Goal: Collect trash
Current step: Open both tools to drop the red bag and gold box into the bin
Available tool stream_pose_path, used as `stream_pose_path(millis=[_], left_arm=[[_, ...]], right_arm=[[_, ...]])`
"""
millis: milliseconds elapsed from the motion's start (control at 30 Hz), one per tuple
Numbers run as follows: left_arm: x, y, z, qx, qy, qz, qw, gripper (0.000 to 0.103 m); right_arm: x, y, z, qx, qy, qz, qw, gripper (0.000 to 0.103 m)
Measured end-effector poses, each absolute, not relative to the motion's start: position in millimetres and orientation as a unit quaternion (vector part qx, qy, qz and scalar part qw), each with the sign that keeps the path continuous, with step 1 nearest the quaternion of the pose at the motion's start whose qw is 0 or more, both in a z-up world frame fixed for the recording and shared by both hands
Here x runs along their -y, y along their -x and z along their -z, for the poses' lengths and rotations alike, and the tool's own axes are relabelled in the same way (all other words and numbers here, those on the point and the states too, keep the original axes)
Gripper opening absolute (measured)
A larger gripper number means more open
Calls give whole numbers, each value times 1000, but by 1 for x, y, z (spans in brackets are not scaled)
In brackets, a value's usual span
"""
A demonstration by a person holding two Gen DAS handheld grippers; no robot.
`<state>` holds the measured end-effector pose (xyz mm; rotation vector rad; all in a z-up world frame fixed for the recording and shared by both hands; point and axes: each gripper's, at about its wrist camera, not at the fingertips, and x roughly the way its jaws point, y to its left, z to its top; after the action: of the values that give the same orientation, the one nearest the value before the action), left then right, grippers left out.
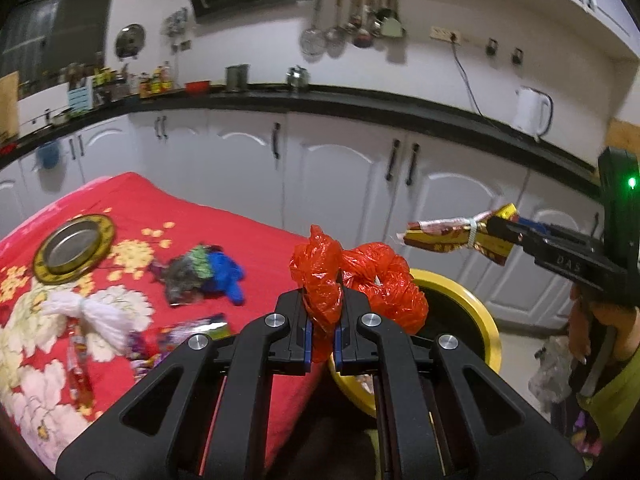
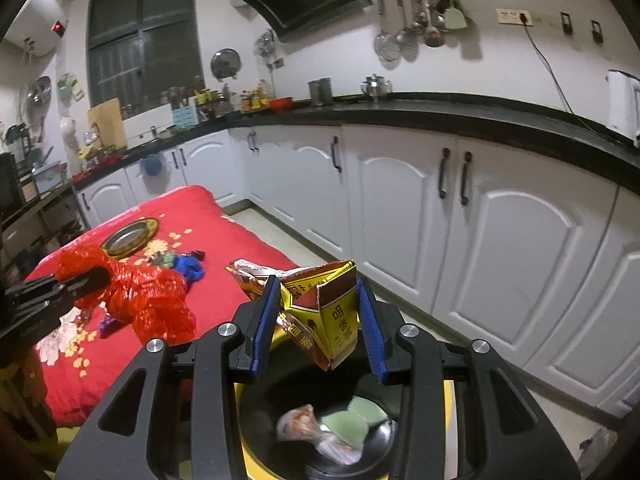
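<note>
Here, red bag (image 1: pixel 352 280) and wrapper (image 2: pixel 320 312) above yellow bin rim (image 1: pixel 472 296).

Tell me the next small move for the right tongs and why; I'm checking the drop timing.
Probably open the right tongs now. They grip the yellow carton, which in the right wrist view hangs directly above the open yellow bin, so it should fall in. The left tongs, clamping the red bag, sit only at the bin's edge.
</note>
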<state>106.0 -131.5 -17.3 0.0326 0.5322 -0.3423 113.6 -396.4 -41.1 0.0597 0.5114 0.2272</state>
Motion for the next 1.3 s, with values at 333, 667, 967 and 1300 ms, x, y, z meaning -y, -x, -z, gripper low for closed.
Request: stream_pose_path(millis=[333, 667, 967, 1300], left_arm=[[186, -111, 43, -288, -62, 214, 931, 3], [216, -115, 77, -330, -69, 242, 910, 3], [223, -127, 94, -356, -62, 247, 899, 5], [203, -130, 95, -360, -32, 220, 906, 66]], right_arm=[[432, -113, 63, -282, -35, -67, 956, 37], [446, -119, 81, -311, -40, -57, 948, 37], [445, -130, 95, -330, -50, -66, 940, 38], [445, -136, 99, -339, -71, -72, 935, 53]])
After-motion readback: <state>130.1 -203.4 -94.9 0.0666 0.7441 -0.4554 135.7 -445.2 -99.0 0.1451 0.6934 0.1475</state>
